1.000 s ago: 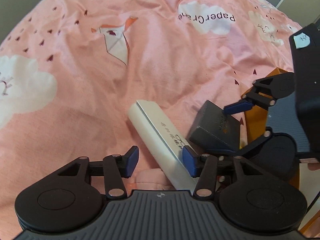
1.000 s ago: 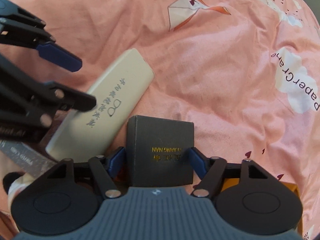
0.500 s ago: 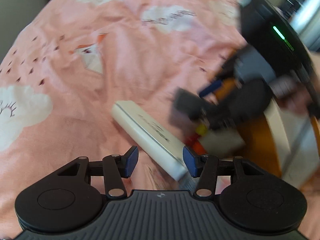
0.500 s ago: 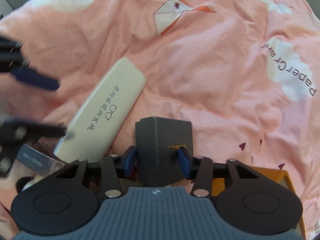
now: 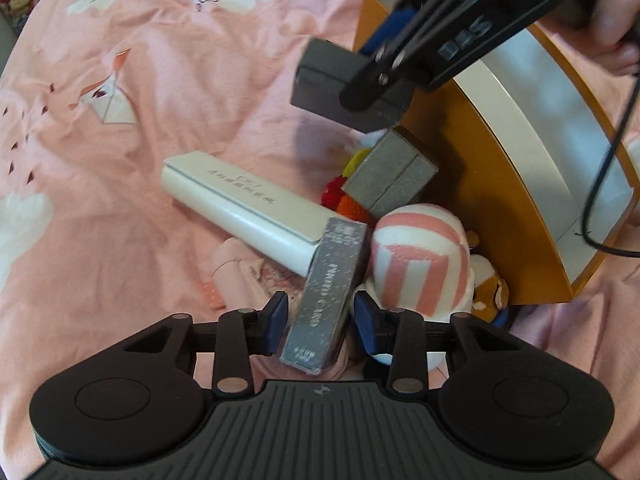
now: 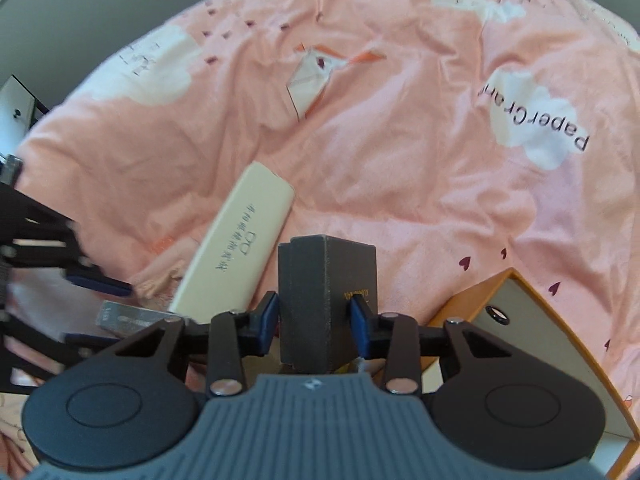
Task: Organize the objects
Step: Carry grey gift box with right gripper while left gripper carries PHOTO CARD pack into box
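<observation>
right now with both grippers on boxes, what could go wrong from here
1. The right gripper, jaws closing, pinches the dark grey box low down with most of it sticking out past the pads; it may pivot or slip.
2. The left gripper is closing around the silver box, which leans on the white case and striped plush; lifting could drag them.
3. The right gripper hangs just above the left one's pile beside the orange box; they could collide.

"PaperCrane" in dark letters on white cloud print of pink bedsheet [image 6: 400, 160], gold lettering on dark grey box [image 6: 328, 280] too small to read, Chinese chars w/ glasses logo on cream case [image 6: 240, 240], embossed text on silver box [image 5: 324, 296] illegible
</observation>
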### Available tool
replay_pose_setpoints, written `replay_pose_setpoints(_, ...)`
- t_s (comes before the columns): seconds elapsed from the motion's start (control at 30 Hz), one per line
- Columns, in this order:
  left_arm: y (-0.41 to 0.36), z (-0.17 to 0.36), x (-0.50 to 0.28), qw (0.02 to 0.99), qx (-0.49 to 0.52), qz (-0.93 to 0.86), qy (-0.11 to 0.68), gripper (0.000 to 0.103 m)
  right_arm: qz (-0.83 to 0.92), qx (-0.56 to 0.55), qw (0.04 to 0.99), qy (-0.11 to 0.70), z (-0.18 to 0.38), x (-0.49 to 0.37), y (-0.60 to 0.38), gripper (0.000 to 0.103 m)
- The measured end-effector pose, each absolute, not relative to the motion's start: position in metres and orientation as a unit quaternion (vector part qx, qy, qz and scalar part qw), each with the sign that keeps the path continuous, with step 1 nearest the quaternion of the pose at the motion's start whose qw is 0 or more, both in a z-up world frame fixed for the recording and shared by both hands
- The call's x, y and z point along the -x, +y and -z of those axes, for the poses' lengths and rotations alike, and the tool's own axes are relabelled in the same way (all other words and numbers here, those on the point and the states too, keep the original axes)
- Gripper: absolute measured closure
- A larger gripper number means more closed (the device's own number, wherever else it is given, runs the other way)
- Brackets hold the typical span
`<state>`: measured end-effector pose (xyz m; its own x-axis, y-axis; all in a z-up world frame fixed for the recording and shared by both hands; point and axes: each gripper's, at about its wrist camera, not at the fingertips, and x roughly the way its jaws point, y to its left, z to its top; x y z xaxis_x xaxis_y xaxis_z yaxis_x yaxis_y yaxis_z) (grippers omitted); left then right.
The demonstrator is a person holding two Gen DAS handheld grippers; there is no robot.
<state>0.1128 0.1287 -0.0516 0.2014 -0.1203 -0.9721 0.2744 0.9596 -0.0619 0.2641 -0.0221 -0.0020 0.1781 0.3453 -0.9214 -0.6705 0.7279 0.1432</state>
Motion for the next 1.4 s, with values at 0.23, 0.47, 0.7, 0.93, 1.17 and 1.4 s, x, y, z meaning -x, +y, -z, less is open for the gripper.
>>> replay_pose_setpoints(0.23, 0.117, 0.054, -0.108, 0.770, -0.089, 0.124, 0.619, 0.071, -0.363, 0.139, 0.763, 0.517, -0.031, -0.241, -0.046, 0.063)
replay_pose_setpoints(0.47, 0.102, 0.033, -0.099, 0.775, -0.120, 0.116, 0.610, 0.077, -0.368, 0.134, 0.777, 0.493, -0.058, -0.215, -0.072, 0.063)
replay_pose_setpoints(0.7, 0.089, -0.006, -0.097, 0.807, -0.141, 0.100, 0.564, 0.077, -0.364, 0.148, 0.791, 0.469, -0.078, -0.185, -0.097, 0.064)
replay_pose_setpoints(0.93, 0.068, -0.051, -0.116, 0.844, -0.111, 0.128, 0.509, 0.078, -0.333, 0.198, 0.789, 0.476, -0.074, -0.166, -0.128, 0.065)
replay_pose_setpoints(1.17, 0.025, -0.053, -0.153, 0.859, -0.050, 0.169, 0.480, 0.078, -0.306, 0.262, 0.776, 0.485, -0.041, -0.167, -0.154, 0.066)
replay_pose_setpoints(1.4, 0.007, -0.008, -0.205, 0.854, 0.041, 0.143, 0.498, 0.078, -0.302, 0.377, 0.748, 0.456, 0.014, -0.179, -0.158, 0.066)
